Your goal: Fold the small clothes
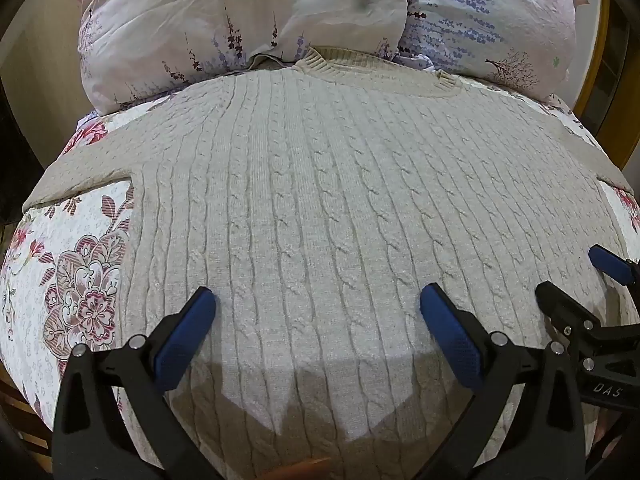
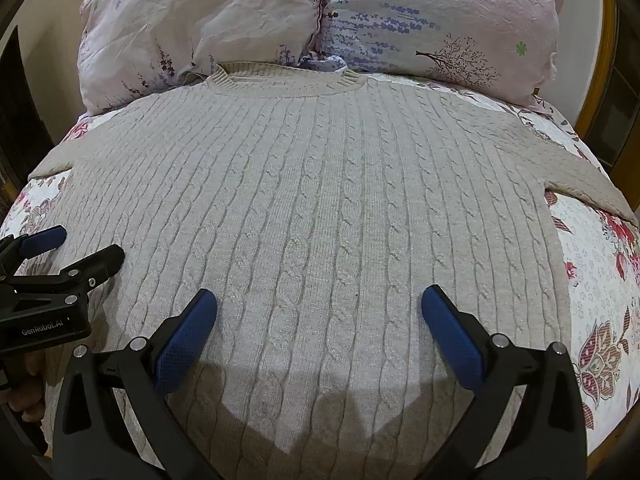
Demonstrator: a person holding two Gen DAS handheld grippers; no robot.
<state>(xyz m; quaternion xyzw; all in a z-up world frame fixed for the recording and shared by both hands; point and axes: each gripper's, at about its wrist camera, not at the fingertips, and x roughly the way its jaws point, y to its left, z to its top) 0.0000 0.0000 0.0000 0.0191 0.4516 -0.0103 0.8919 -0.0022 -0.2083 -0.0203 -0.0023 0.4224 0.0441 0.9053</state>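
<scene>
A cream cable-knit sweater [image 1: 320,184] lies flat and spread out on the bed, collar at the far end, sleeves out to both sides; it also fills the right wrist view [image 2: 320,200]. My left gripper [image 1: 318,300] is open and empty, hovering over the sweater's lower left part. My right gripper [image 2: 319,300] is open and empty over the lower right part. The right gripper shows at the right edge of the left wrist view [image 1: 580,276], and the left gripper at the left edge of the right wrist view [image 2: 76,246], both open.
A floral bedspread [image 1: 60,264] lies under the sweater and shows on both sides [image 2: 600,280]. Two pale floral pillows [image 1: 240,20] [image 2: 440,12] lean at the head of the bed, touching the collar. A wooden bed frame [image 2: 600,60] runs along the right.
</scene>
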